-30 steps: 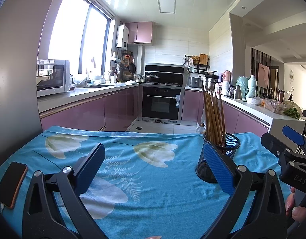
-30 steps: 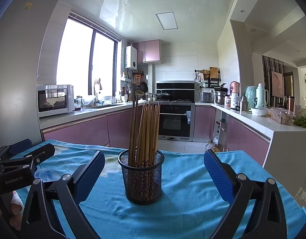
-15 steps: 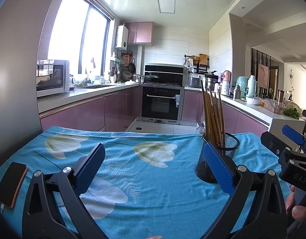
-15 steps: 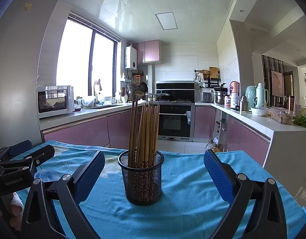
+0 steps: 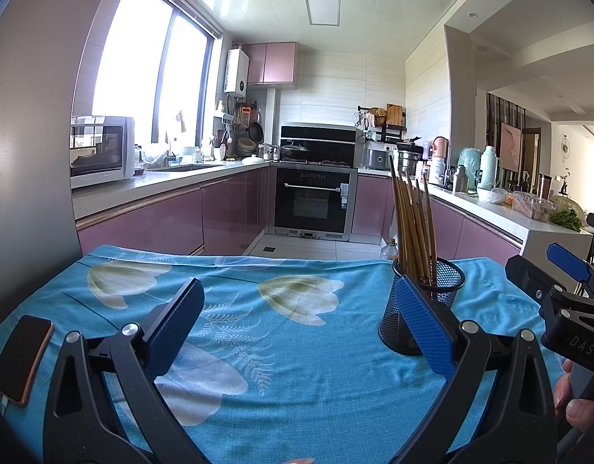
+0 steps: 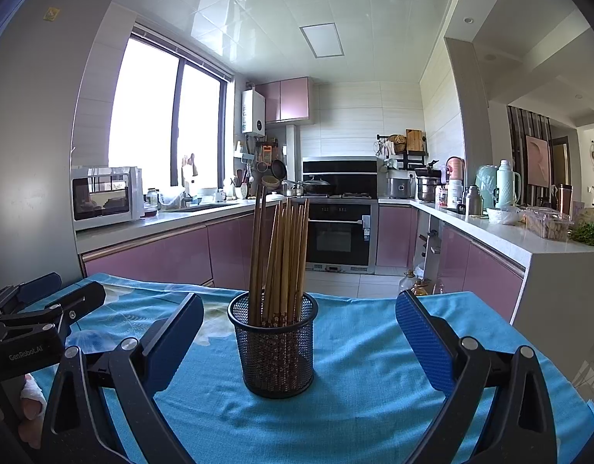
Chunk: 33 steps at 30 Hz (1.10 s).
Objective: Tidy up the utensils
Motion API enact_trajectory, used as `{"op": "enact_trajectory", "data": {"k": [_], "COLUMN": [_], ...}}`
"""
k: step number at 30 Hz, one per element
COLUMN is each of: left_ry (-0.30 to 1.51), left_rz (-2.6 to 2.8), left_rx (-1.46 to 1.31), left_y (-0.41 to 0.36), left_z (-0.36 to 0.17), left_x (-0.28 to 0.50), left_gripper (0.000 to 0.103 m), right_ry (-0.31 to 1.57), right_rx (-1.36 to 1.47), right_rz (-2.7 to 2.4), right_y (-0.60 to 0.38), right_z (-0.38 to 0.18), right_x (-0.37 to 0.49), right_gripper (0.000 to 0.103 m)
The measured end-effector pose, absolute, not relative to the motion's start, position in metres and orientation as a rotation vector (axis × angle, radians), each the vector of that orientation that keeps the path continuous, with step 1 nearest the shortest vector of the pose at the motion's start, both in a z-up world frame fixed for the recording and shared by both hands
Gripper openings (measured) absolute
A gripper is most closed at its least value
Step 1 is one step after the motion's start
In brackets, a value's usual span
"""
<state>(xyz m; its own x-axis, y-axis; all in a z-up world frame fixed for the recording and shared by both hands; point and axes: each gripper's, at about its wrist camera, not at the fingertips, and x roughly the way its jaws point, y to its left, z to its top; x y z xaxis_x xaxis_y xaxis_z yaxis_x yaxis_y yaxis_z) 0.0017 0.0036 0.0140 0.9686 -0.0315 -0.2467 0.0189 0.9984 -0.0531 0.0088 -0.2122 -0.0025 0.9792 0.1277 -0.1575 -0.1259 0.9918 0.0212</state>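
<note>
A black mesh cup (image 6: 275,348) stands upright on the blue flowered tablecloth (image 6: 355,398) and holds several brown wooden chopsticks (image 6: 281,259). It sits between and just beyond the fingers of my right gripper (image 6: 298,338), which is open and empty. In the left wrist view the cup (image 5: 442,282) stands at the right, partly behind the right finger of my left gripper (image 5: 298,324), which is open and empty. Each gripper shows at the edge of the other's view.
A phone (image 5: 22,355) in an orange case lies on the cloth at the far left. The table's far edge (image 5: 258,257) drops to the kitchen floor. A white counter (image 6: 529,247) stands close on the right.
</note>
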Motion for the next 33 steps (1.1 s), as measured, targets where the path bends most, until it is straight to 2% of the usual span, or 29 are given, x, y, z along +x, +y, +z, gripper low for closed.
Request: {"op": "enact_trajectory", "data": {"k": [33], "left_ry": [0.256], "left_rz": [-0.042], "left_rx": [-0.048], "left_y": [-0.0002], "left_z": [0.0119], "left_x": [0.0055], "left_gripper": [0.097], "right_ry": [0.163], "right_rx": [0.017], "right_rz": [0.127], "right_y": [-0.2096], "right_z": [-0.0033], "right_x": [0.0094], "right_gripper": [0.096]}}
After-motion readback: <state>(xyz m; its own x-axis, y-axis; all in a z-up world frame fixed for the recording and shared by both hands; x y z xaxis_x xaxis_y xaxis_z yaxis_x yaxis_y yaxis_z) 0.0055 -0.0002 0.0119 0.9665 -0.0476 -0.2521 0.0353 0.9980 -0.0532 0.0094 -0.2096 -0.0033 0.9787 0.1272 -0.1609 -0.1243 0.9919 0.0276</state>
